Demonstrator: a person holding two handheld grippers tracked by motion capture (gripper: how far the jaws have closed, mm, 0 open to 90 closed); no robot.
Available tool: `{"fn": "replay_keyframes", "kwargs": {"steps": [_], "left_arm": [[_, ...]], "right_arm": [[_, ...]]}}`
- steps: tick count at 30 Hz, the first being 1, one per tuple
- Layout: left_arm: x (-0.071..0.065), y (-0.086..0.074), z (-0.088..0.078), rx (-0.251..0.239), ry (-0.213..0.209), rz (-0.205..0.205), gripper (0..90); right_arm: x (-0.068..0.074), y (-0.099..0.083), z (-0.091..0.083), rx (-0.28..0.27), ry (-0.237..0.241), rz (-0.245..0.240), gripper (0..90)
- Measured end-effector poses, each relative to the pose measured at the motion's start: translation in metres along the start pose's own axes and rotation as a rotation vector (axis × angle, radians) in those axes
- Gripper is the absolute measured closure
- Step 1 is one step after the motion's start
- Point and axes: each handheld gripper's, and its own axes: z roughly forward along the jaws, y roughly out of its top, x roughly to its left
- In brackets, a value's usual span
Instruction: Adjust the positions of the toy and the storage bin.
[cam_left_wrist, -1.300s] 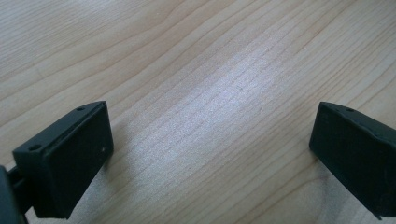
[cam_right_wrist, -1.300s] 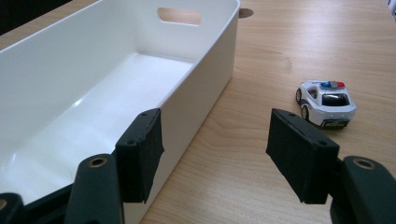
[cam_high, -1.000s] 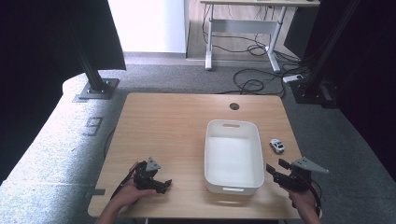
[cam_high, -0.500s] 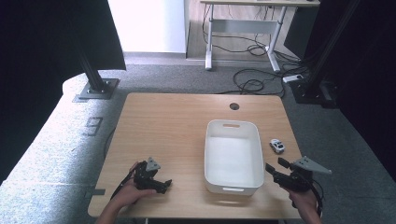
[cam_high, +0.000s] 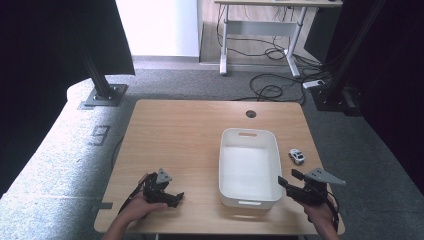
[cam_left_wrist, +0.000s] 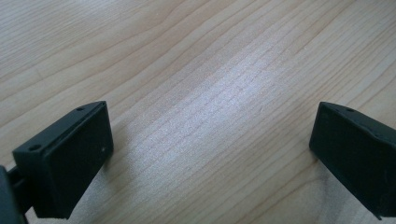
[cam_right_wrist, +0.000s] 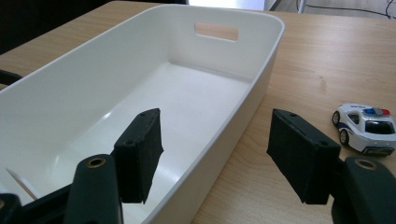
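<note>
A white plastic bin (cam_high: 248, 167) with handle cut-outs stands empty on the right half of the wooden table (cam_high: 190, 135). A small white toy police car (cam_high: 297, 156) sits on the table just right of the bin, also seen as the toy car (cam_right_wrist: 368, 127) in the right gripper view. My right gripper (cam_high: 290, 181) is held near the bin's front right corner, open, its jaws straddling the bin wall (cam_right_wrist: 243, 116) without touching it. My left gripper (cam_high: 175, 197) rests low over bare wood near the front left edge, open with nothing between its jaws.
A round cable hole (cam_high: 251, 114) lies at the table's far edge. Beyond the table are grey carpet, black stand bases (cam_high: 103, 95) and floor cables (cam_high: 270, 90). Bare wood spreads across the table's left and middle.
</note>
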Motion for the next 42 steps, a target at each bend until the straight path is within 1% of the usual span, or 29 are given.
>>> {"fn": "replay_keyframes", "kwargs": {"steps": [8, 14, 22, 26, 29, 32, 33, 39, 42], "left_arm": [[0.000, 0.000, 0.000, 0.000, 0.000, 0.000, 0.0], [0.000, 0.000, 0.000, 0.001, 0.000, 0.000, 0.0], [0.000, 0.000, 0.000, 0.000, 0.000, 0.000, 0.0], [0.000, 0.000, 0.000, 0.000, 0.000, 0.000, 0.0], [0.000, 0.000, 0.000, 0.000, 0.000, 0.000, 0.0], [0.000, 0.000, 0.000, 0.000, 0.000, 0.000, 0.0], [0.000, 0.000, 0.000, 0.000, 0.000, 0.000, 0.0], [0.000, 0.000, 0.000, 0.000, 0.000, 0.000, 0.0], [0.000, 0.000, 0.000, 0.000, 0.000, 0.000, 0.0]], "right_arm": [[0.003, -0.003, 0.008, 0.035, -0.002, -0.013, 34.4], [0.002, -0.006, 0.012, 0.058, -0.006, -0.009, 34.4], [0.002, -0.010, 0.021, 0.100, -0.026, -0.008, 34.8], [0.004, -0.010, 0.023, 0.103, -0.041, -0.011, 35.6], [0.004, -0.009, 0.024, 0.117, -0.051, -0.005, 36.5], [0.004, -0.010, 0.025, 0.124, -0.052, 0.004, 37.0], [0.005, -0.010, 0.025, 0.130, -0.051, -0.002, 39.5], [0.009, -0.011, 0.027, 0.139, -0.061, -0.019, 46.9], [0.012, -0.011, 0.028, 0.138, -0.059, -0.024, 55.0]]}}
